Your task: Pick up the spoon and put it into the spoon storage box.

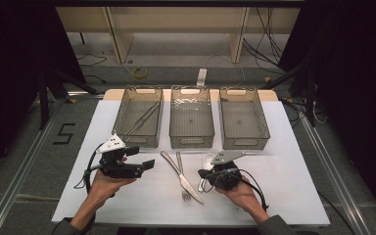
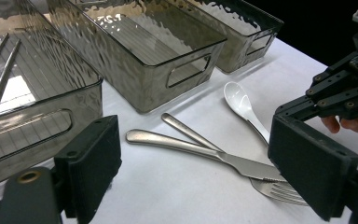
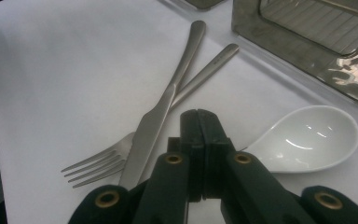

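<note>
A white spoon lies on the white table sheet in front of the bins. Its handle runs in under my right gripper, whose jaws are pressed together on it. Just left of the spoon a steel knife lies across a steel fork. My left gripper is held left of the cutlery, open, with nothing between its pads.
Three smoky clear bins stand in a row behind the cutlery: left bin holding two metal chopsticks, middle bin, right bin. Bare sheet lies on both sides of the hands.
</note>
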